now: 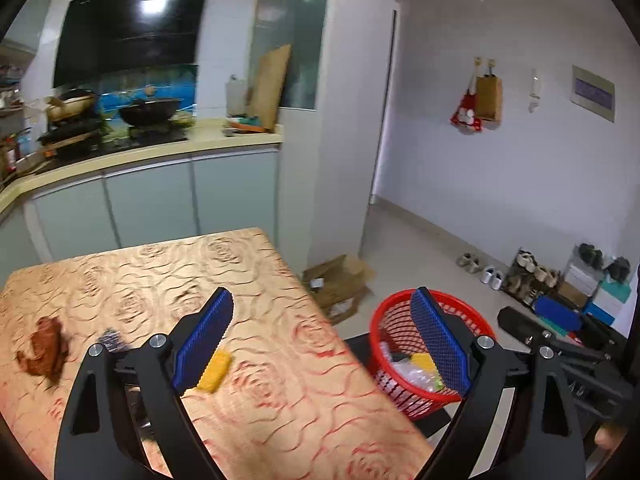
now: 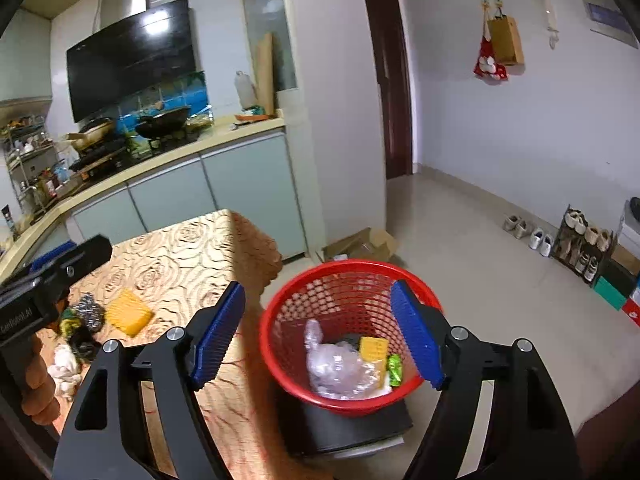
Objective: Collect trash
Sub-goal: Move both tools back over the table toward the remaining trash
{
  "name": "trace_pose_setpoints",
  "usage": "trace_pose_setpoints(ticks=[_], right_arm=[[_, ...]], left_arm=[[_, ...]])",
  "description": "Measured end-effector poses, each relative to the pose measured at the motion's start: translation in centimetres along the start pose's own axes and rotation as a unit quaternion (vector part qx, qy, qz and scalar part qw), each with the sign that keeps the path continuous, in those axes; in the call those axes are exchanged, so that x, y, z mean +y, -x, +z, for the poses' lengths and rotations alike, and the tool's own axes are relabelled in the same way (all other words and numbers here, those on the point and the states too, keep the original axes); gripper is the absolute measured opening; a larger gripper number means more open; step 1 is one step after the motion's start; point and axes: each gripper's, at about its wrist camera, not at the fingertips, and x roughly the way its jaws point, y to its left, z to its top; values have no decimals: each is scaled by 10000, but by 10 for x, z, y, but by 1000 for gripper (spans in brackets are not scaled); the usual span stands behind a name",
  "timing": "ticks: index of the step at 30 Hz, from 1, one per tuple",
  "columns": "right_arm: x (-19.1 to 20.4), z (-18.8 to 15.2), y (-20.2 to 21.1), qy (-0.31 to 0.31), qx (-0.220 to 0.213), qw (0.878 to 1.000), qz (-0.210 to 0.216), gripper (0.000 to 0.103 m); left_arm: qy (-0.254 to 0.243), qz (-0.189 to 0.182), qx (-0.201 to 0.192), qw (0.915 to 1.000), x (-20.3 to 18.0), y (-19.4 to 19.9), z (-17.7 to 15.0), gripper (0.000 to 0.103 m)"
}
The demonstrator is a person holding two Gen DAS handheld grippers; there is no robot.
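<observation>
One red mesh basket [image 2: 348,320] at lower centre of the right wrist view, containing one yellow sponge [image 2: 373,347], one green wrapper [image 2: 394,369] and one clear crumpled plastic mass [image 2: 340,368]. One patterned table [image 2: 188,252] at lower left, bearing one yellow sponge [image 2: 129,312] and one steel scourer [image 2: 90,312]. Two woks [image 2: 162,120] on the stove, upper left.

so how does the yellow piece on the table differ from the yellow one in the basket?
The yellow piece on the table lies flat on the patterned cloth, not yet collected. The yellow piece in the basket leans among clear plastic wrap in the red basket. The table one looks larger. Both are yellow, roughly rectangular blocks.
</observation>
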Motion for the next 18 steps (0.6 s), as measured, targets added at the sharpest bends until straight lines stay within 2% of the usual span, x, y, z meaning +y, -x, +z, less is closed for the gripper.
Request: trace_pose_setpoints(ticks=[9,18], right_arm=[[47,0,11,233,-88,9986,473,75],[79,-1,14,407,-150,9957,813,78]], left_arm=[[290,681,-28,9973,59,45,-23,87],[453,1508,18,9875,108,85,-49,87]])
